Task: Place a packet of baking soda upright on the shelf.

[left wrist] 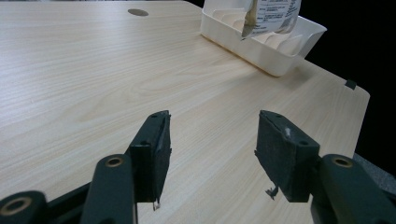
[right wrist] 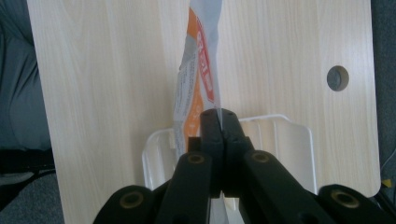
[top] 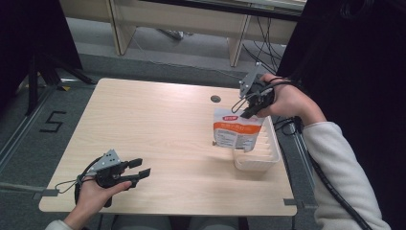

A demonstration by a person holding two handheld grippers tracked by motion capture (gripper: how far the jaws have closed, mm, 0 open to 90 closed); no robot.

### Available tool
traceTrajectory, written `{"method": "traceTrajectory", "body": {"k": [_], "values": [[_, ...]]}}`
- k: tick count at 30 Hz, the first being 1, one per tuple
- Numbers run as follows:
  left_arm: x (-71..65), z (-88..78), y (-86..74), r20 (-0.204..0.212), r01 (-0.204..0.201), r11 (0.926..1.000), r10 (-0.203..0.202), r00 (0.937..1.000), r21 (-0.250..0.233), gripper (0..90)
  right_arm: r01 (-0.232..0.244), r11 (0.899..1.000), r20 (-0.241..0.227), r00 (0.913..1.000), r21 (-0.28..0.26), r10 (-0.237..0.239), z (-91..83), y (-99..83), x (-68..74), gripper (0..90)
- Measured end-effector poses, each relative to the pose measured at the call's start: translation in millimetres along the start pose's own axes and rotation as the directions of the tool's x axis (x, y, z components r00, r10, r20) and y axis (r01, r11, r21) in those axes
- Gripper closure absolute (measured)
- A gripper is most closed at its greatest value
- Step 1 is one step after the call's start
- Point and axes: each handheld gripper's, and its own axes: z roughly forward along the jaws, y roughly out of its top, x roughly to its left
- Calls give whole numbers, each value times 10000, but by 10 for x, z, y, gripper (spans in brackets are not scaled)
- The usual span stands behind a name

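**Pouch held above the rack**

The right gripper pinches the top edge of the orange-and-white pouch, hanging over the white slotted rack at the table's 3 o'clock side. Seating appears unfinished. The left gripper, at 7 o'clock, gapes wide and empty.

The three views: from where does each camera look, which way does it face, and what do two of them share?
High view: above the person's side, facing forward and down on the light wooden table; both hands, left gripper, right gripper.
Left gripper view: low over the table, facing the white ribbed plastic tray; its black fingers, apart.
Right gripper view: above, facing down; fingers shut on the orange-and-white printed pouch.
All share the tray, the pouch and the table's round grey hole.
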Motion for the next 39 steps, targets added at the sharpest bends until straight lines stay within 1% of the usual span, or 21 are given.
{"method": "traceTrajectory", "body": {"k": [4, 10, 11, 12, 13, 14, 15, 16, 17, 18, 21, 24, 26, 28, 29, 32, 33, 34, 36, 37, 39], "values": [[-3, 0, 0, -4, 58, 10000, -58, 10000, -7, 442, -232, 9996, 154, 9996, 172, 230, -24, -115, -18, 900], [-2, 1, -1, -31, 110, 9999, -110, 9999, -2, 443, -80, 9994, 223, 9997, 347, 73, -43, -251, -63, 900], [-2, 1, -1, -36, 112, 9999, -112, 9999, -2, 443, -369, 9982, 308, 9989, 481, 355, -51, -275, -52, 900], [-2, 1, -1, -37, 111, 9999, -111, 9999, -2, 443, 16, 9991, 282, 9996, 424, -28, -44, -294, -78, 900], [-2, 1, -1, -36, 119, 9999, -119, 9999, -11, 443, 150, 9991, 302, 9994, 405, -162, -44, -314, -94, 900], [-1, 0, -1, -45, 118, 9999, -118, 9999, -5, 443, -30, 9988, 256, 9997, 496, 18, -47, -337, -86, 900], [-1, -1, 0, -59, 112, 9999, -112, 9999, -3, 443, 109, 9988, 317, 9994, 483, -125, -48, -356, -97, 900], [11, -1, 3, 11, -74, 10000, 74, 10000, 3, 443, 41, 9985, 318, 9995, 551, -59, -54, -377, -98, 900], [8, 0, 2, -6, -20, 10000, 20, 10000, -5, 443, -93, 9980, 353, 9994, 633, 70, -63, -397, -93, 900], [8, 0, 3, -9, -20, 10000, 20, 10000, -2, 443, 214, 9979, 363, 9991, 613, -236, -60, -410, -110, 900], [14, 5, 1, 57, -33, 10000, 33, 10000, -57, 444, 505, 9958, 457, 9975, 763, -541, -75, -450, -121, 900], [13, 5, 1, 59, -17, 10000, 17, 10000, -52, 443, 813, 9930, 267, 9961, 854, -838, -69, -480, -139, 900], [9, 0, 2, -17, -20, 10000, 20, 10000, -12, 444, 530, 9922, 316, 9979, 1124, -569, -73, -503, -120, 900], [11, 4, 0, 19, 11, 10000, -11, 10000, -54, 444, 727, 9903, 240, 9968, 1188, -761, -64, -523, -132, 900], [13, 5, 0, 40, 2, 10000, -2, 10000, -55, 444, 601, 9900, 240, 9977, 1279, -636, -61, -535, -130, 900], [9, 0, 3, -17, -21, 10000, 21, 10000, -7, 444, 1076, 9850, 101, 9939, 1348, -1099, -35, -558, -158, 900], [9, 1, 3, -7, -15, 10000, 15, 10000, -9, 444, 1041, 9849, 60, 9944, 1381, -1060, -27, -564, -157, 900], [9, 2, 2, -1, -21, 10000, 21, 10000, -4, 444, 722, 9861, 124, 9971, 1496, -749, -29, -573, -142, 900], [9, 3, 2, -1, -13, 10000, 13, 10000, -10, 444, 907, 9858, 87, 9956, 1417, -929, -23, -570, -155, 900], [7, 2, 3, -22, -13, 10000, 13, 10000, 3, 444, 733, 9864, 134, 9970, 1470, -761, -26, -568, -144, 900], [8, 3, 2, -21, -6, 10000, 6, 10000, -16, 444, 853, 9839, 105, 9961, 1569, -880, -22, -551, -149, 900]]}}
